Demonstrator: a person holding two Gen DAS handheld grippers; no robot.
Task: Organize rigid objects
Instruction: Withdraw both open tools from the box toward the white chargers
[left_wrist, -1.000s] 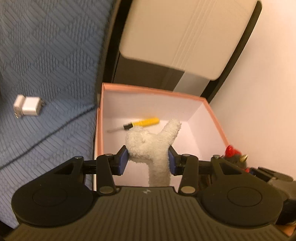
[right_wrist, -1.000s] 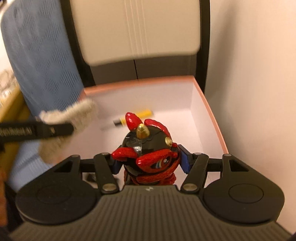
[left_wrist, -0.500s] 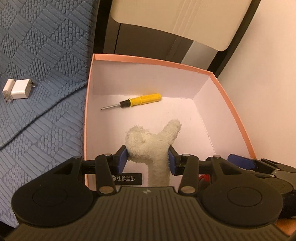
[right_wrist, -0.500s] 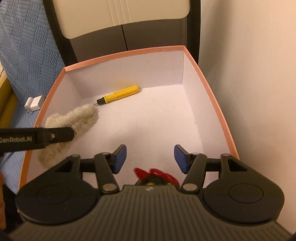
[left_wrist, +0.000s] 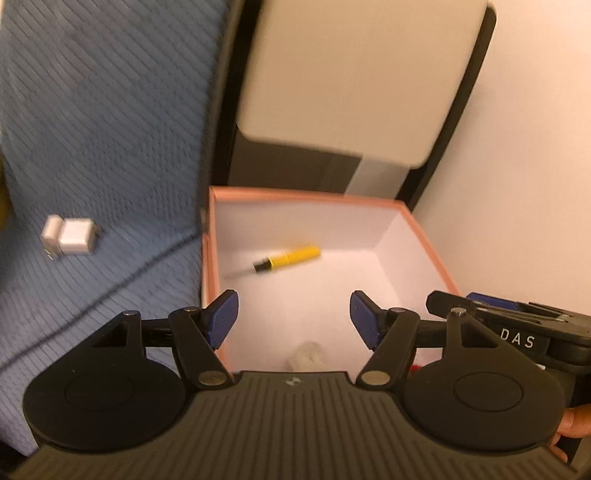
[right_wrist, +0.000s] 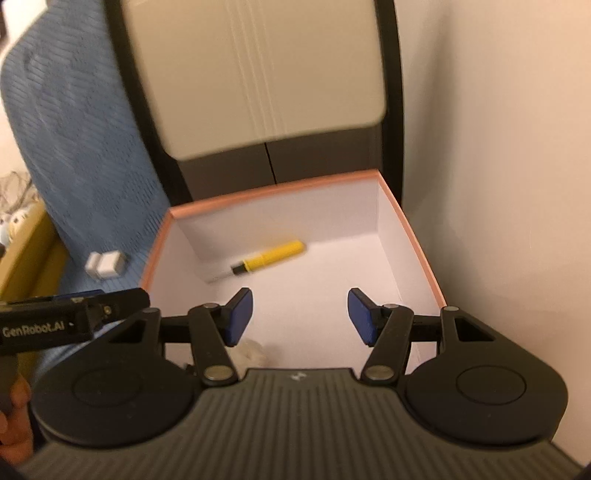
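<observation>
Both claws hang over the near part of the box (left_wrist: 424, 236) with nothing in them. The left claw (left_wrist: 293, 317) has its jaws opening, the blue pads (left_wrist: 221, 317) well apart and only the white box floor between them; just below and behind its fingertips, half hidden by the claw body, a pale plush (left_wrist: 306, 354) lies on the floor. The right claw (right_wrist: 299, 315) stands about half open, pads clear of everything; the same plush (right_wrist: 253, 350) shows just under its left pad. A sliver of red (left_wrist: 415, 367) peeks out past the left claw's right finger, low in the box; what it is cannot be told from here. Ahead of both claws, near the far wall, the screwdriver (right_wrist: 271, 256) lies flat with its yellow handle pointing right. Off to the left of the left claw, outside the box on the blue cover (left_wrist: 92, 129), sits the charger (left_wrist: 70, 240). I judge this to be the release step, with items dropped in and the hands free. The charger looks like the piece left to fetch: the left claw is nearer, and would need to swing left over the box rim, come down with jaws wide, and straddle the small white block squarely so that it does not skid on the cloth.
</observation>
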